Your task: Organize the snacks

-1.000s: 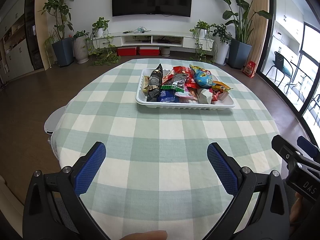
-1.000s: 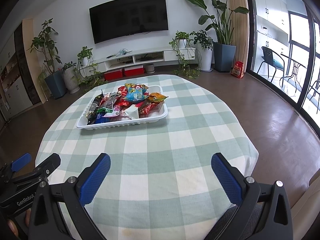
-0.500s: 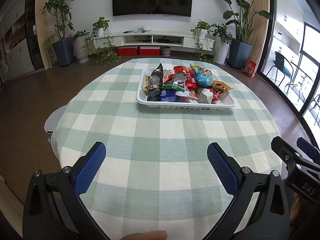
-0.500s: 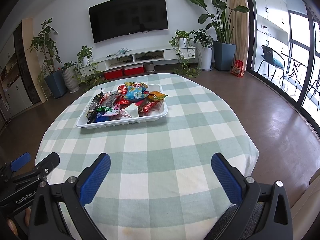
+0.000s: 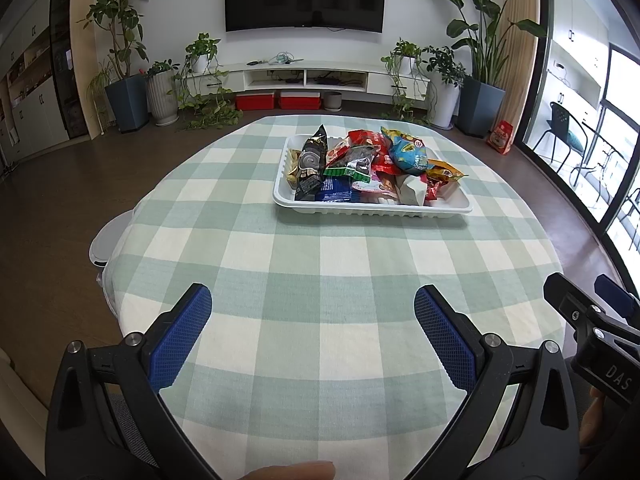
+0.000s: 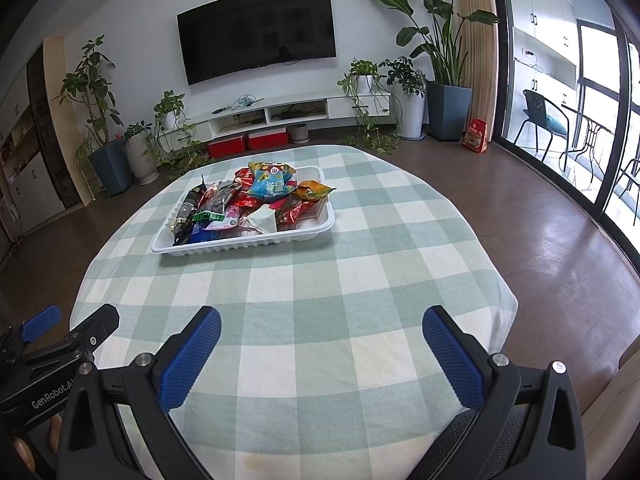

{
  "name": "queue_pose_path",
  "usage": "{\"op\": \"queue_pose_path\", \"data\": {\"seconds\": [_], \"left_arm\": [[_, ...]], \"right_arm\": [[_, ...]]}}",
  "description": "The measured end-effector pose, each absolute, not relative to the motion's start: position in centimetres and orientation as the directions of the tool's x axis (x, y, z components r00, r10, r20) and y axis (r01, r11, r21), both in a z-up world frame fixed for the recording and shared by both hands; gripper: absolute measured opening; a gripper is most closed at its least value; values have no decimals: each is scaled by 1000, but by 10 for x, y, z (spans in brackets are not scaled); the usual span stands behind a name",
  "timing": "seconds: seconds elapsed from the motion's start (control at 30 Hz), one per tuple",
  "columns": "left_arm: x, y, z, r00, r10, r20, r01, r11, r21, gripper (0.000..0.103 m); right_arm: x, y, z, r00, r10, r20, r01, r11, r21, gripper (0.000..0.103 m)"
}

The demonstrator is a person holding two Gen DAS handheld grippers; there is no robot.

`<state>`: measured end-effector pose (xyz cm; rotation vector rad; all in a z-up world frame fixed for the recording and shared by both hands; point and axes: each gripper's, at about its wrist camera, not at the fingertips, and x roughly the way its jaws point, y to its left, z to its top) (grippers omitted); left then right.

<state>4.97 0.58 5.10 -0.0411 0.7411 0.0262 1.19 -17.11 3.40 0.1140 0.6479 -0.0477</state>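
**Both tongs spread and empty, snacks heaped in the tray**

The left gripper sits at the bottom of its frame, blue pads spread wide with nothing between them. The right gripper is likewise spread and empty, low in its own view. Both hover over the near edge of the green-and-white checked tablecloth, whose bare stretch lies between them and the white tray; nothing blocks the way. A fingertip shows at the bottom centre of the left view.

Against the frames a second ago, neither gripper has shifted noticeably, and the tray lies where it was.

The tray sits upper centre-right in the left view, upper centre-left in the right, holding a loose heap of snack packets: a black bag, a blue bag, red, orange and white wrappers overlapping.
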Motion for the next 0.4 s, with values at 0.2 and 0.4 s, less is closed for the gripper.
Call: {"op": "queue_pose_path", "data": {"seconds": [0.2, 0.4], "left_arm": [[50, 6, 51, 741, 12, -671, -40, 999, -26, 103], [48, 4, 42, 754, 29, -656, -49, 999, -13, 103]], "right_arm": [[12, -171, 35, 796, -9, -606, 80, 993, 91, 103], [9, -172, 30, 792, -7, -610, 82, 992, 95, 103]]}}
